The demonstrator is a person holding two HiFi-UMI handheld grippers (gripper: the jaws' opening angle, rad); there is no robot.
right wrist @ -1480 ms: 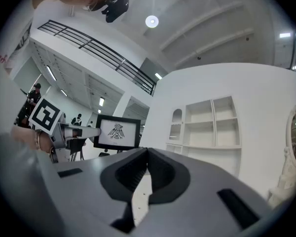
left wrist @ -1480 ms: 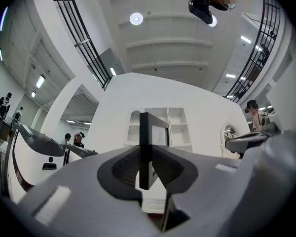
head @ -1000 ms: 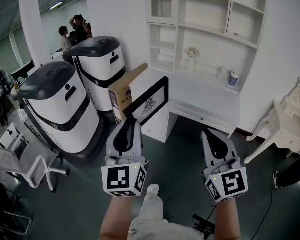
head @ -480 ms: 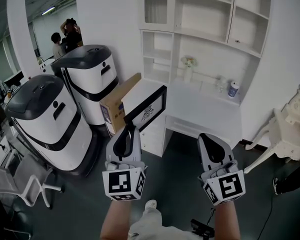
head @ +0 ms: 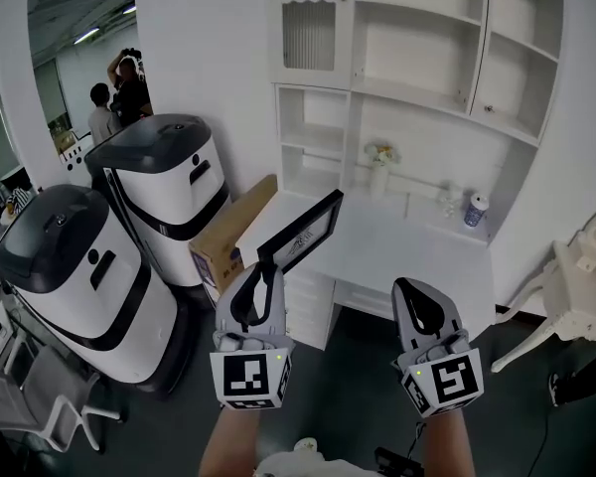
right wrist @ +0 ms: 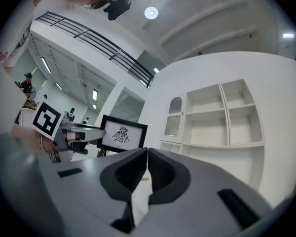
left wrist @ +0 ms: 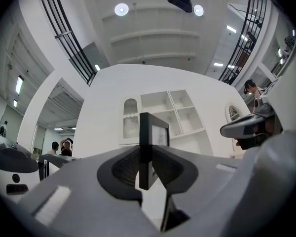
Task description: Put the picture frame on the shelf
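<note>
Both hands are closer to the shelf (head: 417, 38) than a second ago, left gripper (head: 263, 269) clamped on the frame (head: 300, 235) above the desk (head: 407, 251), right gripper (head: 417, 294) shut and empty, so placing's next I guess.

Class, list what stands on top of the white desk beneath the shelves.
A white vase with flowers, a small pale item and a blue-and-white can stand on the desk near the back. The picture frame hides part of its left end.
</note>
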